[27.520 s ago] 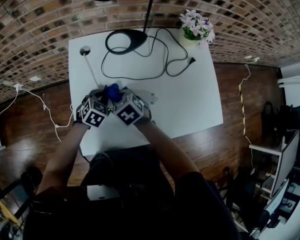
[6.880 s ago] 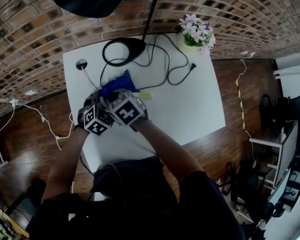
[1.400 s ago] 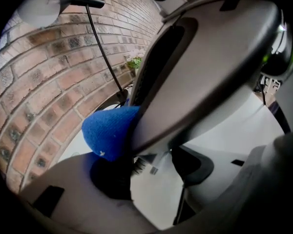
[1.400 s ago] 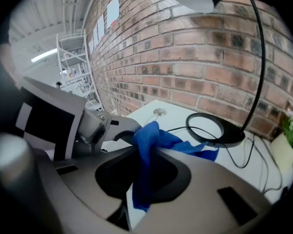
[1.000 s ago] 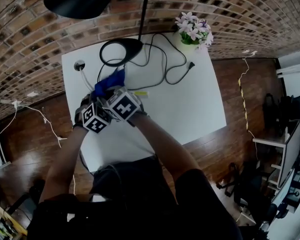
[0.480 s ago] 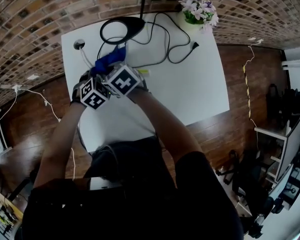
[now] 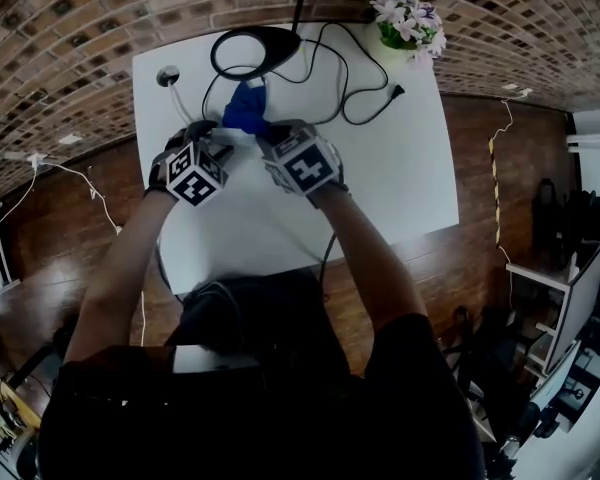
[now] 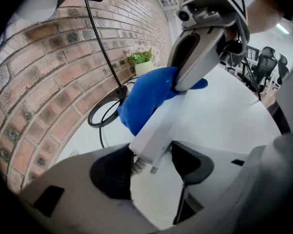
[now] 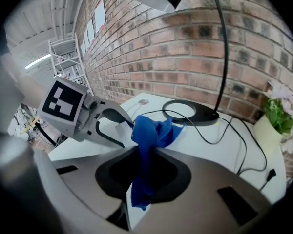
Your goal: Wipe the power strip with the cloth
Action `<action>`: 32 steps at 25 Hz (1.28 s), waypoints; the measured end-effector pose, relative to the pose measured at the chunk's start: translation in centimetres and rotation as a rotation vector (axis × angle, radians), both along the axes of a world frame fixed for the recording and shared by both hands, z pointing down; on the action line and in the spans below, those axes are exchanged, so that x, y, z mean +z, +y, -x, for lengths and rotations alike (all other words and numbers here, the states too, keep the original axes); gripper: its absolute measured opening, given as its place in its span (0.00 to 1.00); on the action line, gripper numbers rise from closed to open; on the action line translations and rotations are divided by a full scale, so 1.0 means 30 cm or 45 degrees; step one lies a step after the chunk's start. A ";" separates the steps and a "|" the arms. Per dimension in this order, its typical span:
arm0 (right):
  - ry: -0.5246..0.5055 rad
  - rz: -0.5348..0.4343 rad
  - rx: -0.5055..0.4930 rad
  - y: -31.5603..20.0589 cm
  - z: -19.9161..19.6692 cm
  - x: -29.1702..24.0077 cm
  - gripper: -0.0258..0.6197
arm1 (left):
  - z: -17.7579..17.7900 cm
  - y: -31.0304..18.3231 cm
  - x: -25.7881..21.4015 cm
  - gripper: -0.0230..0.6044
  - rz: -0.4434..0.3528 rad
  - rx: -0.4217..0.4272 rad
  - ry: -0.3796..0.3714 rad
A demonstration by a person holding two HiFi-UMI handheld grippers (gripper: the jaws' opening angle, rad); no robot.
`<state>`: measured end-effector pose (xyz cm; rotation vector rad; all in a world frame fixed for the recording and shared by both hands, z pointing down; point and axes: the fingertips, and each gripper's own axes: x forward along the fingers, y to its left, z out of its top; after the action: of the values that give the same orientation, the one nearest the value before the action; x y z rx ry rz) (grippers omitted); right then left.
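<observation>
Behind the round black lamp base (image 7: 255, 45): a red-brown brick wall (image 7: 70, 28), running the full width of the scene.

Under the lamp base: a white rectangular table (image 7: 390, 178), standing on a dark wooden floor (image 7: 500, 218).

Right of the lamp base: a thin black cable with plug (image 7: 390, 95), looped loosely on the tabletop. Further right, at the table's back corner, stand pink-and-white flowers in a white pot (image 7: 410, 20).

Near side of the lamp base, to its left: the left gripper (image 8: 151, 165), grey with a marker cube. Its jaws stand wide and clamp the cord end of the power strip.

Near side of the lamp base, to its right: the right gripper (image 9: 144, 174), of the same make. Its jaws are nearly together and pinch the cloth.

Between the lamp base and the left gripper: a long white plastic power strip (image 8: 158, 126), tilted up off the table.

Just in front of the lamp base: a bunched blue cloth (image 7: 248, 108), pressed against the strip's far part.
</observation>
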<state>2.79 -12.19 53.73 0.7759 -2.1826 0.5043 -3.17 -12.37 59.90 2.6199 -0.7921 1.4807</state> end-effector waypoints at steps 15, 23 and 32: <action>0.211 -0.031 0.544 0.076 -0.653 0.118 0.17 | 0.001 0.007 0.000 0.45 -0.090 0.014 0.001; 0.030 0.079 0.319 0.164 -0.583 0.042 0.61 | -0.007 0.014 -0.003 0.45 -0.157 0.017 -0.010; 0.164 -0.189 -0.483 0.086 -0.009 0.020 0.49 | 0.000 0.012 -0.008 0.45 -0.191 0.024 -0.021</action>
<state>3.06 -9.61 54.33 0.4379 -2.1916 0.0989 -3.17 -12.01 59.66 2.7319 -0.9171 1.5052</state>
